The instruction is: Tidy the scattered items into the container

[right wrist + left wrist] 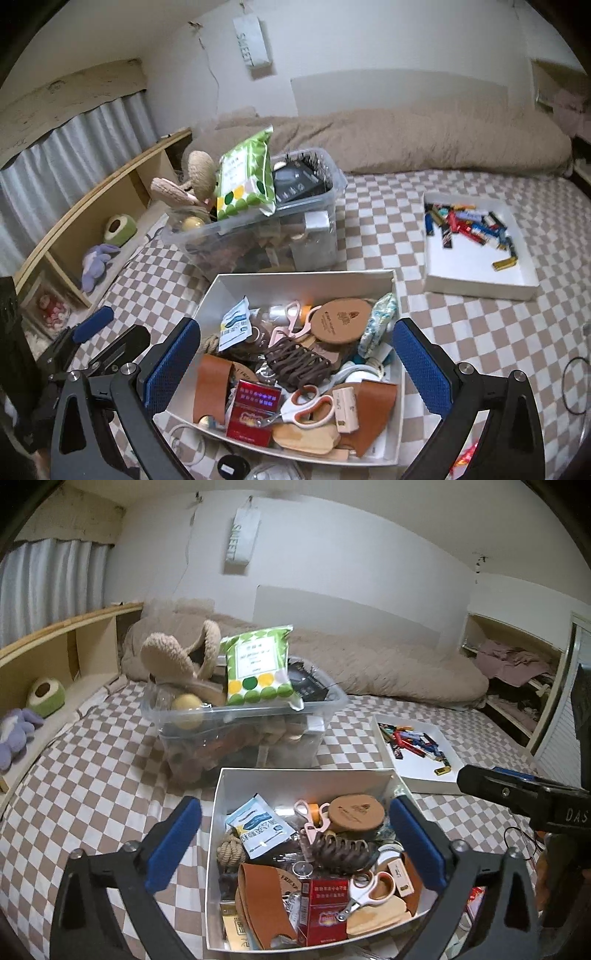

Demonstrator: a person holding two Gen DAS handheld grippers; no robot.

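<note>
A white open box (295,786) (295,288) sits on the checked bed sheet, filled with small items: white-and-orange scissors (373,890) (310,406), a red pack (325,912) (255,410), a brown hair claw (340,849) (299,363), leather pieces and a sachet. My left gripper (295,845) hovers over the box, open, nothing between its pads. My right gripper (297,365) hovers over the same box from the right, open and empty too. One of the left gripper's fingers (92,325) shows in the right wrist view, left of the box.
Behind the box stands a clear plastic bin (258,731) (317,240) heaped with slippers and a green-dotted pack (258,664). A shallow white tray (417,764) (472,273) of small colourful packs lies to the right. A wooden shelf with plush toys (98,266) runs along the left. A beige duvet (388,664) lies at the back.
</note>
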